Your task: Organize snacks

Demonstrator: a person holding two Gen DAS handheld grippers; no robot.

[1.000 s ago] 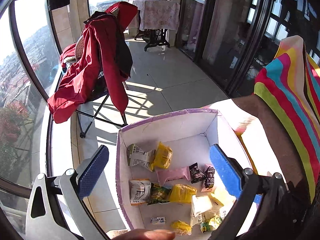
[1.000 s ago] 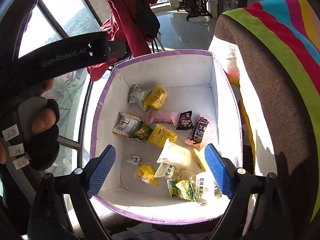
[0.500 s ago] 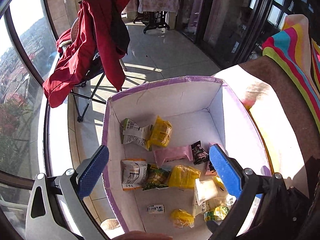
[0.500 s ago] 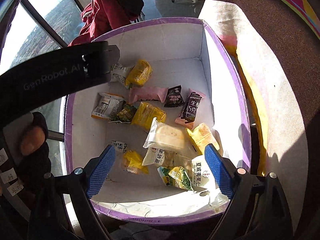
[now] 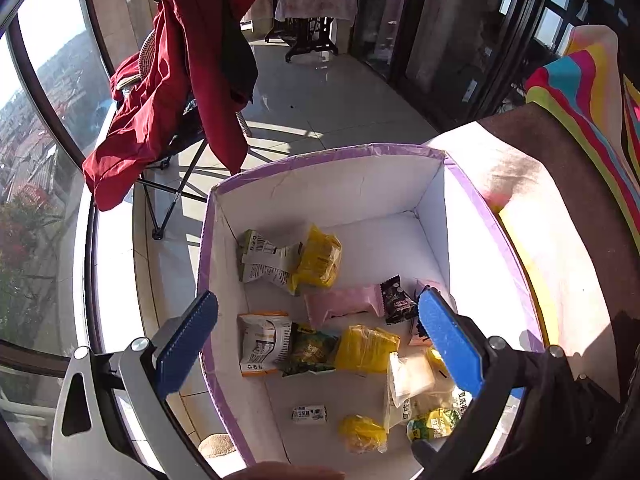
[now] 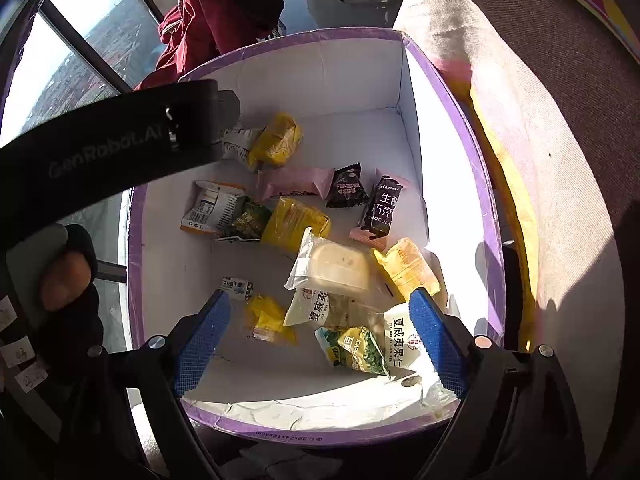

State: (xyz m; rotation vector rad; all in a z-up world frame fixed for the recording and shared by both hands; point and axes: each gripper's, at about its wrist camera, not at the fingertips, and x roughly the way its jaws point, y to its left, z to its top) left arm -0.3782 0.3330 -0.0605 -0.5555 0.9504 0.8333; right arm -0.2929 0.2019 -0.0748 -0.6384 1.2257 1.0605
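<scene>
A white box with a purple rim [image 5: 320, 156] [image 6: 460, 128] holds several snack packets: yellow ones [image 5: 320, 256] [image 6: 294, 220], a pink one [image 5: 340, 306] [image 6: 296, 184], dark chocolate ones [image 6: 380, 208], a clear-wrapped cake [image 6: 336, 266], green and white ones [image 6: 356, 350]. My left gripper [image 5: 318, 324] is open and empty above the box's left part. My right gripper [image 6: 320, 320] is open and empty above the box's near end. The left gripper's black body [image 6: 100, 148] shows in the right wrist view.
The box sits beside a brown sofa seat [image 6: 560, 140] with a striped cushion [image 5: 588, 92]. A folding chair draped with a red jacket [image 5: 172, 92] stands on the tiled floor by the curved window [image 5: 36, 120].
Both grippers have moved forward and lower over the box; the packets look larger. Both stay open. No packet has moved.
</scene>
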